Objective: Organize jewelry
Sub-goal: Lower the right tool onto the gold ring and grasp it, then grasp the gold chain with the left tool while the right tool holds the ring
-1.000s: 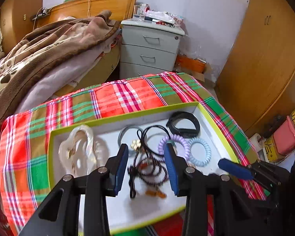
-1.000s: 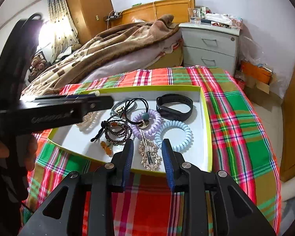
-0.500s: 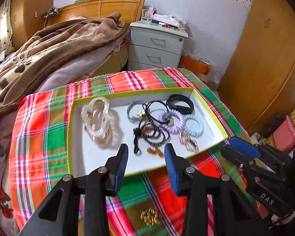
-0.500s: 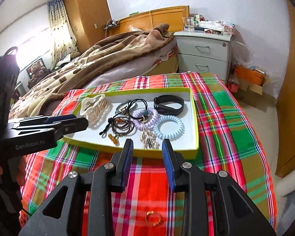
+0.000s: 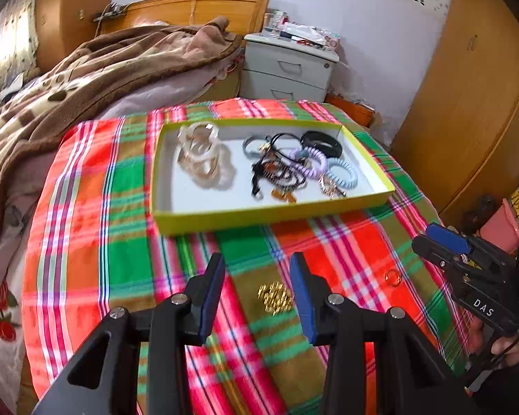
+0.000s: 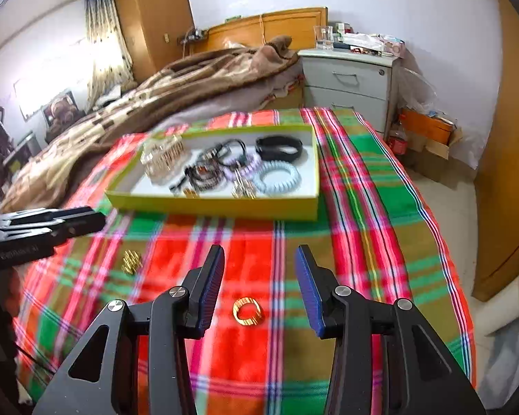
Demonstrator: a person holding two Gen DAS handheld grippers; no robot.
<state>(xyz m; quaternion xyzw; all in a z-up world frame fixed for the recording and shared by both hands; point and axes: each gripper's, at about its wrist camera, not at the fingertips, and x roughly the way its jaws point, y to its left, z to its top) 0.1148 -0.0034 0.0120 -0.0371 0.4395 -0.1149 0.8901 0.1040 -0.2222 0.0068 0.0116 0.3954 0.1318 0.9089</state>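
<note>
Left gripper hangs with fingers spread over the plaid tabletop, a gold beaded piece lying between them untouched. Right gripper, its fingers just opened wider, frames the gold ring on the cloth without pinching it. The yellow-green tray of hair ties and bracelets sits at twelve o'clock.
</note>
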